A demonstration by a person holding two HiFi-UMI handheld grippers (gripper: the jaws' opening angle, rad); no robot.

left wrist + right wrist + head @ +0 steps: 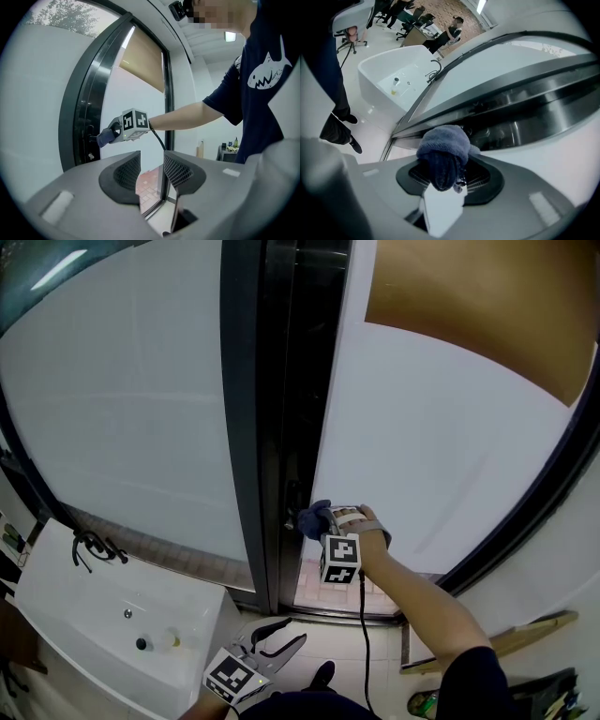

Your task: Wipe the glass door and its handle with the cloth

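The right gripper (323, 519) is held out at arm's length against the dark upright frame (281, 381) of the glass door (422, 456). Its jaws are closed tight on a bunched blue cloth (309, 518). In the right gripper view the cloth (443, 150) bulges up and forward out of the jaws as a rounded wad, with its darker folds pinched between the two pads. The wad's front sits right at the glossy dark frame. Seen from the left gripper view, the cloth (105, 137) meets the frame at the small dark handle (90, 138). Whether it presses on the handle or lies just beside it cannot be told. The marker cube (133, 124) rides just behind the cloth, and the person's bare forearm (187, 117) stretches back from it. The left gripper (295, 629) hangs low near the person's body, well apart from the door. Its jaws stand open with nothing between them; only the floor and the door's lower edge show through the gap. A white basin (94, 615) sits to the left below the frosted pane, and a tan blind (487, 306) covers the upper right corner of the glass.
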